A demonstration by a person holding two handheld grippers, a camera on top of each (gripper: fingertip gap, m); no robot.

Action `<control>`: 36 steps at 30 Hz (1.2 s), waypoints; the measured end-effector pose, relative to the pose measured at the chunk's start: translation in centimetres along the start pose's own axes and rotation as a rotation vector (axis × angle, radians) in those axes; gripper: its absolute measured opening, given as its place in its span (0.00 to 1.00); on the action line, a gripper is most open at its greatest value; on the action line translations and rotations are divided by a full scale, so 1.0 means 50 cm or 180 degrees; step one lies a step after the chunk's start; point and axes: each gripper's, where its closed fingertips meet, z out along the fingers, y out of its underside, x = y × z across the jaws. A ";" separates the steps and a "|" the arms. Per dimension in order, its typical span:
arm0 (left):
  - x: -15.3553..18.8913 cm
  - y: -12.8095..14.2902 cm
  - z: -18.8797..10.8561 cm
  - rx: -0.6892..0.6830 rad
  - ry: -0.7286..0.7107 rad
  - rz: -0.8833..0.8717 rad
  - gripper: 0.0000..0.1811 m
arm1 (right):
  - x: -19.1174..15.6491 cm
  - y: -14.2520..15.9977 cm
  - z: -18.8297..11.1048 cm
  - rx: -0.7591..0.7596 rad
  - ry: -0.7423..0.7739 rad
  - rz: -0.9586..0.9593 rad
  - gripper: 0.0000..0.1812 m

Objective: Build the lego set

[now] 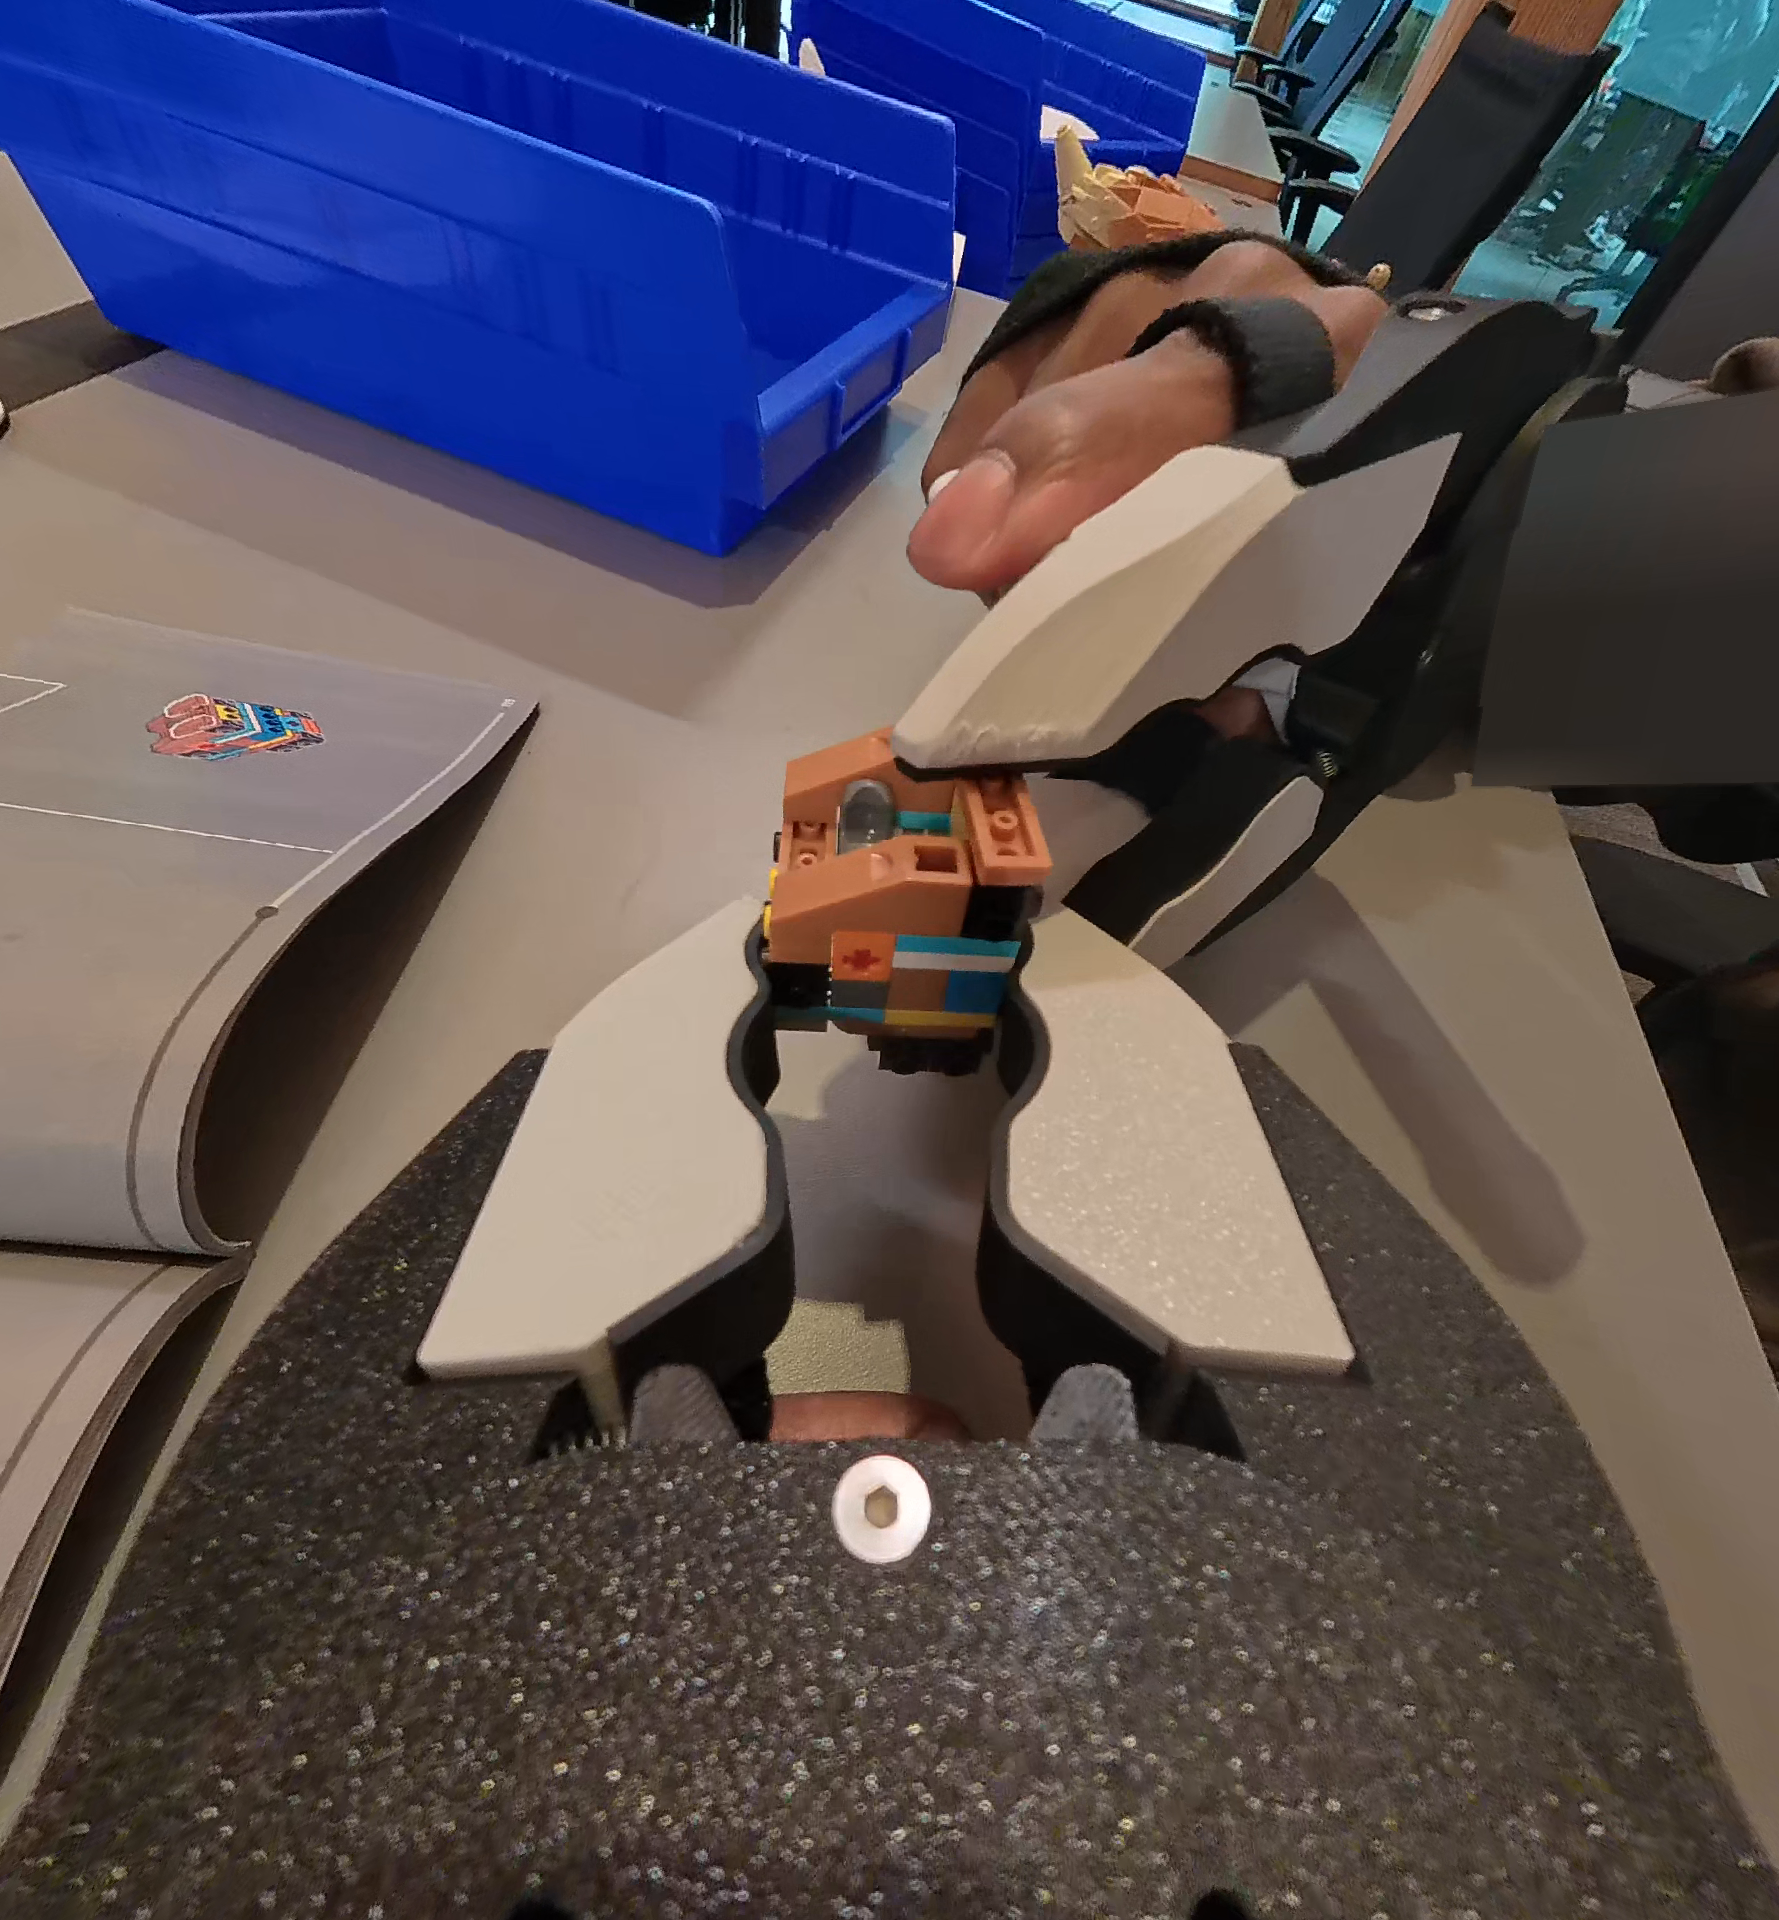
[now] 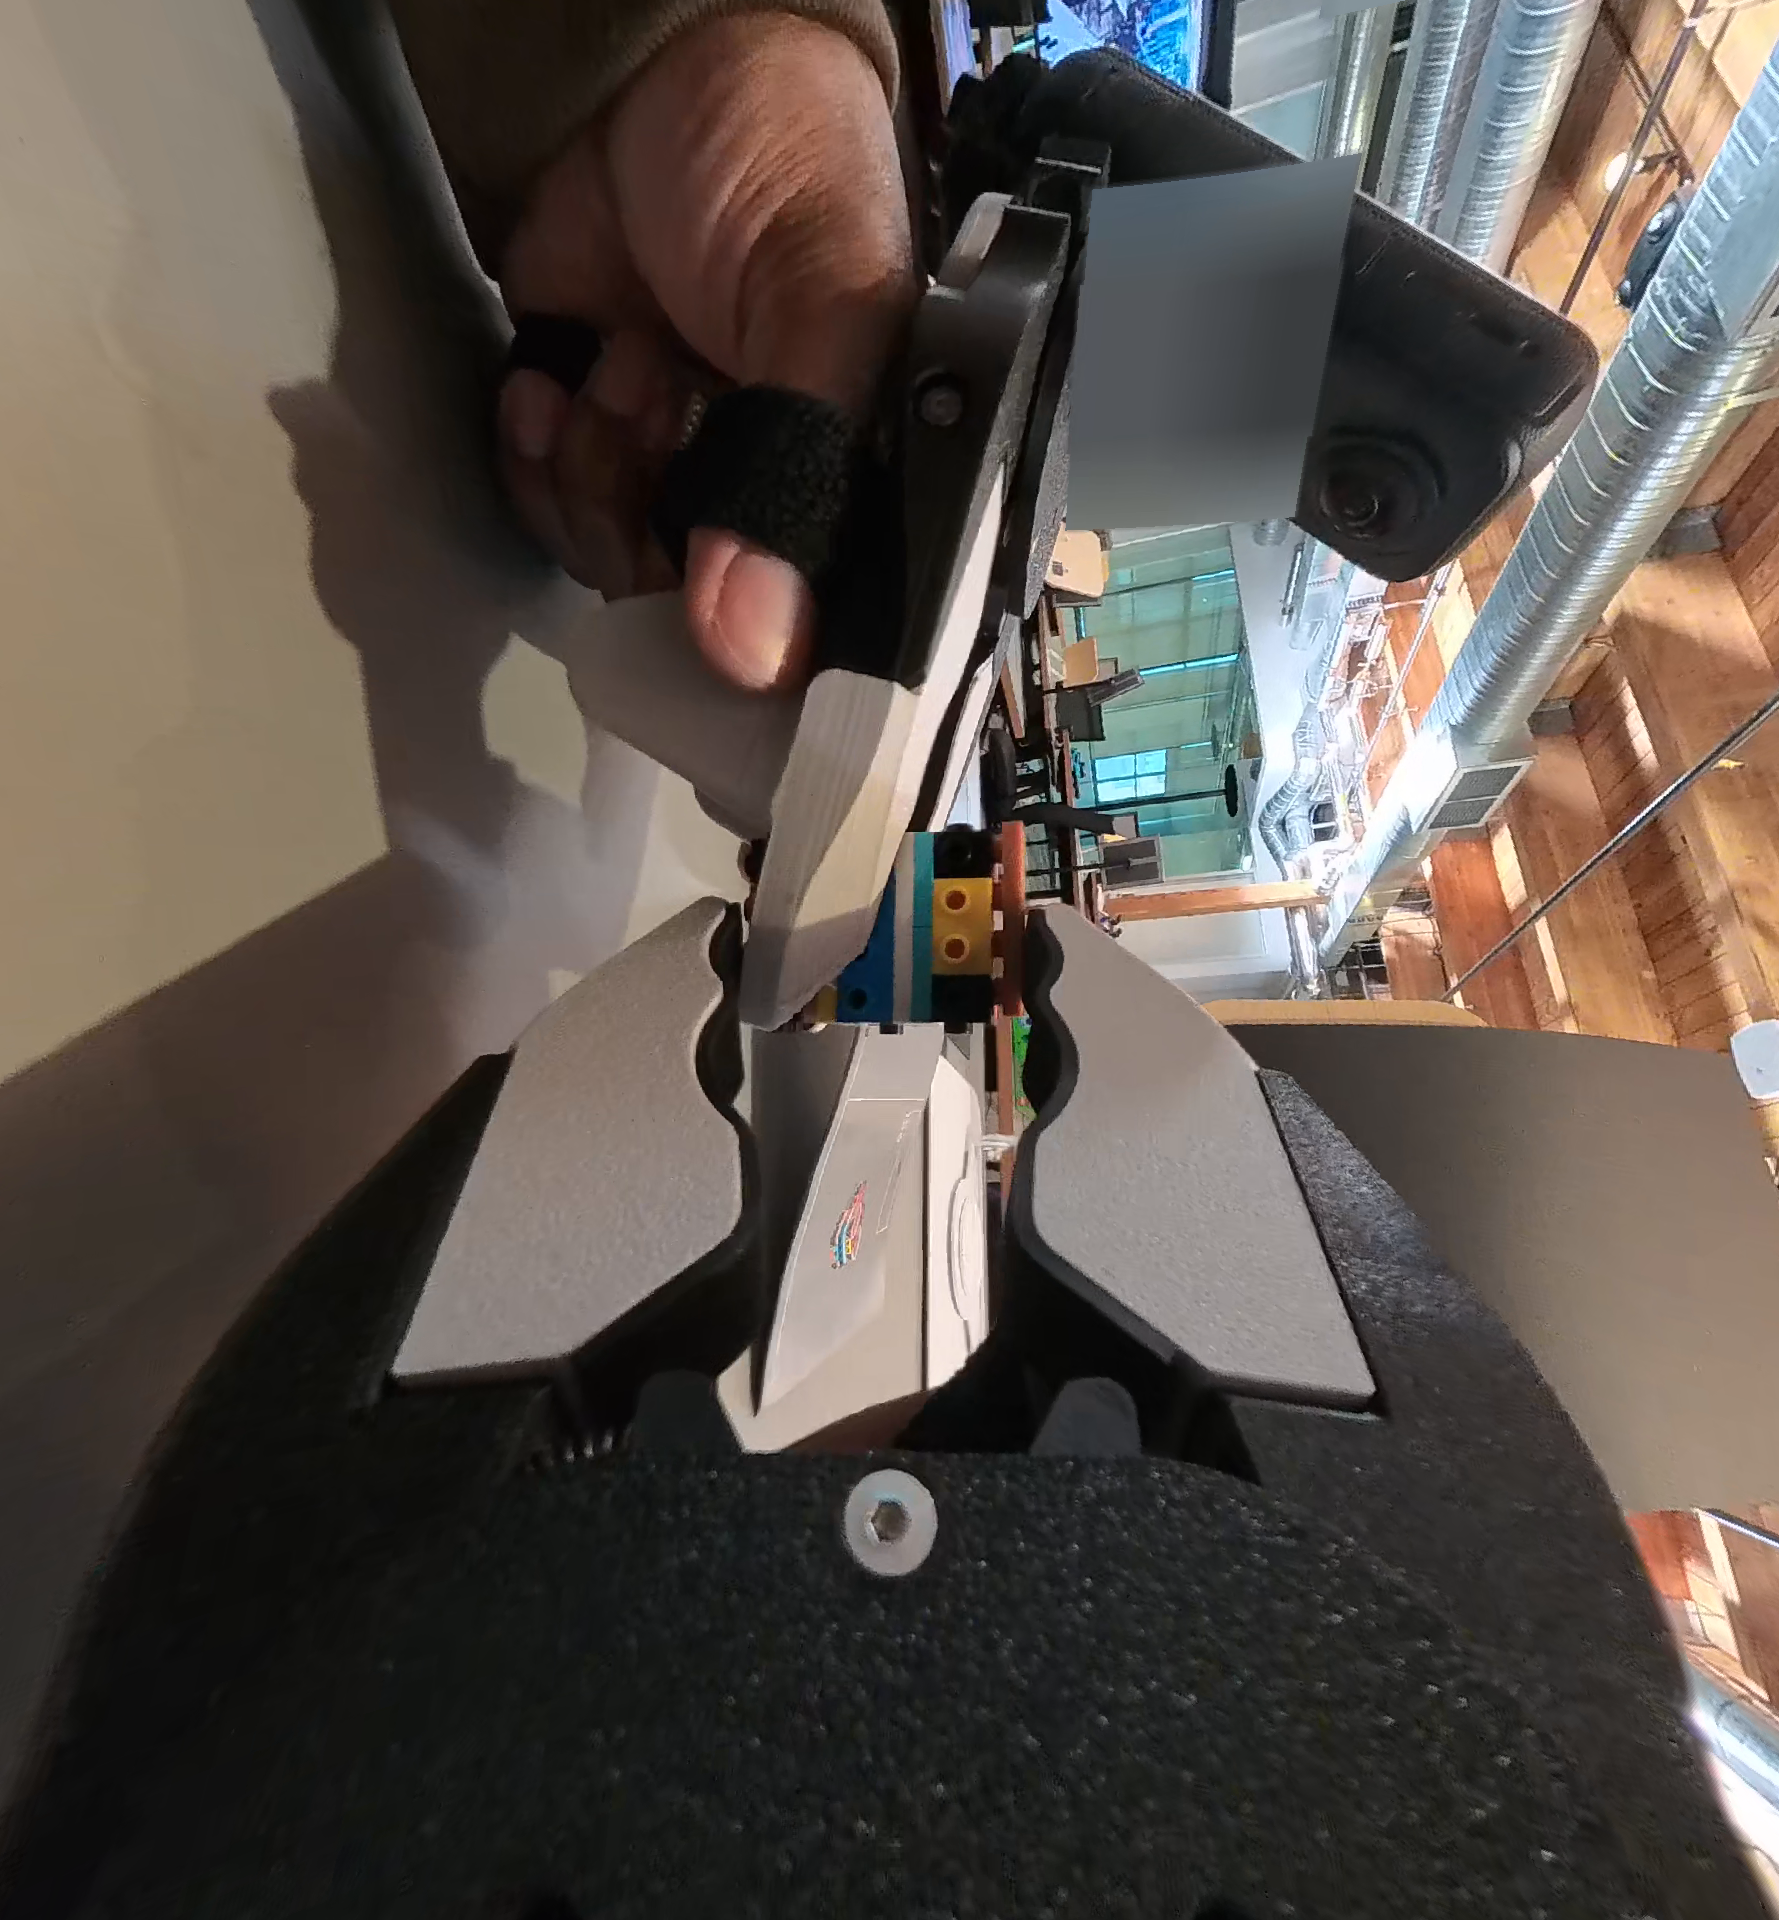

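Here we clamp the lego model (image 1: 890, 904) in the closed left gripper (image 1: 890, 971) above the table's (image 1: 604, 644) right edge, the right gripper (image 2: 880, 971) also closed on it, so seating needs steady, aligned pressure.

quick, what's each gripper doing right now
left gripper: closed on the lego model, lower part.
right gripper: closed on the same lego model, from the top.

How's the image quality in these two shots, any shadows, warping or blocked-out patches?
Left wrist view: sharp, evenly lit; soft shadows beside the blue bin and booklet; fisheye bending at edges; a grey masking patch at right. Right wrist view: rolled sideways, Lego model crisp, bright windows behind, a grey masking patch up top.
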 end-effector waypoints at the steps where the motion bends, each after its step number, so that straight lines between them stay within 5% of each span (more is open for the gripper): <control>1: -0.001 0.000 0.000 0.0002 -0.0007 0.0000 0.22 | 0.000 0.001 0.000 -0.0010 0.0003 -0.0015 0.28; 36: -0.009 -0.004 -0.002 0.0047 -0.0106 0.0026 0.22 | 0.002 0.013 0.000 -0.0152 0.0005 -0.0218 0.28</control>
